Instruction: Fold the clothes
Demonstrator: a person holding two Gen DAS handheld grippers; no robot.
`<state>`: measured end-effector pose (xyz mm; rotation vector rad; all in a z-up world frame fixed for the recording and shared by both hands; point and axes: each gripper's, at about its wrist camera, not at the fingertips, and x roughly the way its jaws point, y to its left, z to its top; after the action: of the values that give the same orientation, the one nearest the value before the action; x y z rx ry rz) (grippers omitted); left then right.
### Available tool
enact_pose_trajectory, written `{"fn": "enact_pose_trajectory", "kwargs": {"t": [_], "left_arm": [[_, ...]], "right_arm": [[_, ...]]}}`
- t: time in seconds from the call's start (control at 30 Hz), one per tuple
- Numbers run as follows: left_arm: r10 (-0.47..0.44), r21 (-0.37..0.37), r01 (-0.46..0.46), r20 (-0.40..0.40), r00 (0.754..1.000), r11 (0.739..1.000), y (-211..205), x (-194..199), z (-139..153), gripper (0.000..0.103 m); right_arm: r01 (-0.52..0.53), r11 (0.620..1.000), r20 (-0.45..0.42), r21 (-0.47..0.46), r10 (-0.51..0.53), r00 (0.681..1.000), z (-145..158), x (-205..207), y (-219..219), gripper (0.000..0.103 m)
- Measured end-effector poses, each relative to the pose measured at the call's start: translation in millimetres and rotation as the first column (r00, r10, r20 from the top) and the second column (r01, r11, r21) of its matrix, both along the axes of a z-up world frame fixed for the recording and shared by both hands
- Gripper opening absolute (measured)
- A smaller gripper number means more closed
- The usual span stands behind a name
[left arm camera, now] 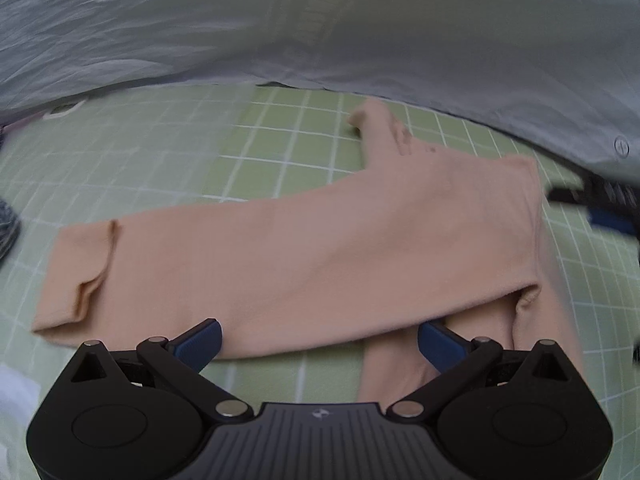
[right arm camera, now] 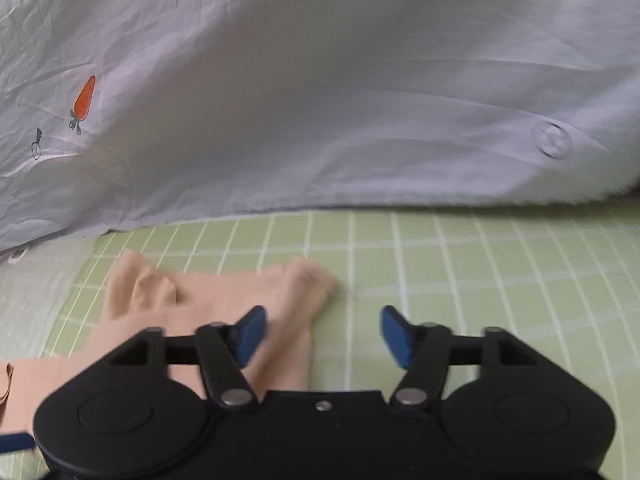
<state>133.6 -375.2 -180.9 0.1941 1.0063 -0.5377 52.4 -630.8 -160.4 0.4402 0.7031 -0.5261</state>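
A beige, skin-toned garment like tights lies partly folded on the green checked sheet, one leg laid across leftward and another part running toward me. My left gripper is open and empty, its blue pads just over the garment's near edge. In the right wrist view the same garment lies at the lower left. My right gripper is open and empty, its left pad over the garment's right edge and its right pad over the bare sheet.
A pale grey quilt with a carrot print and a button is heaped along the far side; it also shows in the left wrist view. The right gripper's dark parts sit at the right edge.
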Motion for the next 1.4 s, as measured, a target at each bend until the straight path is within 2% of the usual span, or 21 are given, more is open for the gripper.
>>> {"fn": "enact_pose_trajectory", "kwargs": {"t": [0.27,0.37,0.47,0.53,0.6,0.67,0.83,0.93,0.97,1.0,1.03,1.07,1.27,1.4], "left_arm": [[0.114,-0.035,-0.113,0.01,0.993,0.993,49.1,7.4,16.8,0.103],[0.171,-0.032,-0.17,0.028,0.985,0.985,68.7,12.6,16.9,0.103],[0.226,-0.024,-0.225,0.058,0.972,0.974,85.2,20.5,15.8,0.101],[0.247,-0.019,-0.246,0.083,0.966,0.969,91.9,26.9,13.7,0.097],[0.242,-0.006,-0.243,0.109,0.964,0.97,94.2,33.4,11.2,0.079],[0.222,0.012,-0.226,0.136,0.966,0.974,94.0,40.0,8.5,0.069],[0.2,0.108,-0.222,0.183,0.963,0.969,90.2,52.0,-7.7,0.067],[0.236,0.051,-0.247,0.163,0.958,0.968,100.2,55.3,-12.5,0.063],[0.239,0.043,-0.249,0.165,0.957,0.968,102.0,56.1,-11.2,0.047],[0.24,0.04,-0.25,0.168,0.956,0.967,103.3,57.0,-8.9,0.02],[0.246,0.025,-0.253,0.157,0.956,0.967,105.3,58.8,-6.4,0.008],[0.257,-0.007,-0.258,0.133,0.957,0.966,108.5,60.9,-4.0,0.004],[0.233,-0.153,-0.221,0.068,0.97,0.963,109.5,53.5,17.2,0.003],[0.141,-0.291,-0.118,0.058,0.988,0.949,91.6,25.2,45.1,0.003]], "right_arm": [[0.032,0.999,-0.108,0.032,-0.028,0.994,-20.0,-48.3,57.0,0.085],[0.036,0.999,-0.114,-0.011,-0.037,0.993,-21.3,-52.4,67.1,0.087],[0.02,0.998,-0.146,-0.055,-0.028,0.989,-21.2,-49.1,68.9,0.095],[0.022,0.998,-0.152,-0.063,-0.032,0.988,-23.9,-48.4,69.2,0.099],[0.032,0.998,-0.144,-0.056,-0.04,0.989,-25.0,-49.3,69.5,0.099],[0.037,0.997,-0.142,-0.061,-0.045,0.989,-25.7,-50.4,72.1,0.1],[0.036,0.997,-0.143,-0.07,-0.045,0.989,-26.7,-50.2,71.9,0.101],[0.042,0.998,-0.139,-0.056,-0.05,0.989,-28.2,-51.7,69.5,0.102],[0.045,0.998,-0.138,-0.052,-0.051,0.989,-28.5,-51.9,69.1,0.102],[0.046,0.998,-0.138,-0.051,-0.052,0.989,-28.6,-51.9,69.3,0.102],[0.046,0.998,-0.138,-0.051,-0.053,0.989,-28.7,-52.0,69.7,0.102],[0.047,0.998,-0.139,-0.051,-0.054,0.989,-28.7,-52.0,70.0,0.102],[0.01,0.997,-0.174,-0.081,-0.024,0.985,-24.0,-49.1,68.9,0.102],[0.013,0.994,-0.188,-0.11,-0.034,0.981,-13.4,-60.7,70.5,0.102]]}}
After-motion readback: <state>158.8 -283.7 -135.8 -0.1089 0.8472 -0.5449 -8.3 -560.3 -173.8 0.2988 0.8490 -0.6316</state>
